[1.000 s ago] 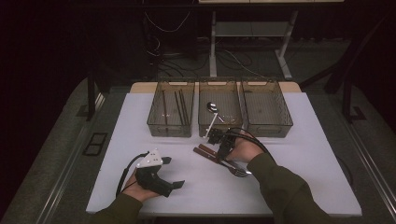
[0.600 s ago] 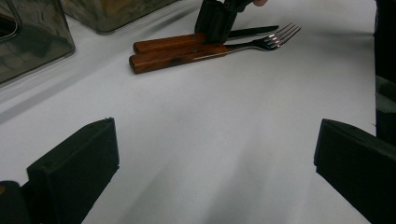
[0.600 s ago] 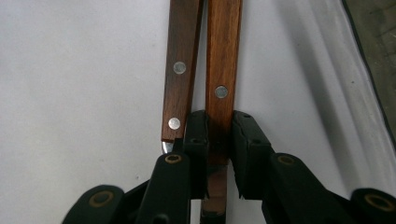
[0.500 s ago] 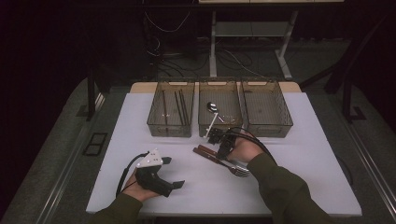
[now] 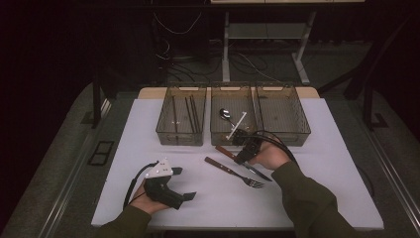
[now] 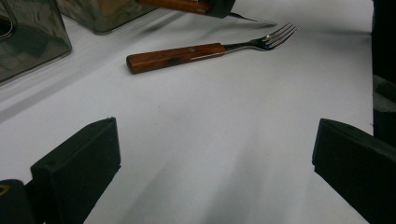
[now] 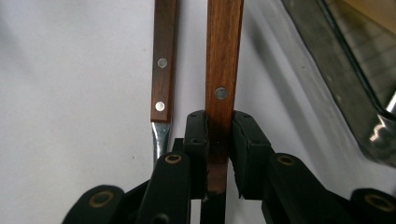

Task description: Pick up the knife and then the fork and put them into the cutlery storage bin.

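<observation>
Two claws: right claw [image 7: 218, 140] clamped on knife handle [image 7: 223, 60]; left claw [image 6: 210, 168] wide open, empty.
Axis: handle runs straight out from jaws, parallel to fork [image 5: 235, 171].
Surface: white [image 5: 148, 129].

You have three clear bins [image 5: 181, 130] in a row beyond your grippers. Wooden-handled utensils number two: one fork [image 5: 234, 172] on the table [image 5: 322, 188] beside your right gripper [image 5: 244, 154], and one knife [image 7: 223, 70] clamped between its jaws. One spoon [image 5: 226, 115] lies in the middle bin. Grippers: two, counting the left gripper [image 5: 181, 184].
</observation>
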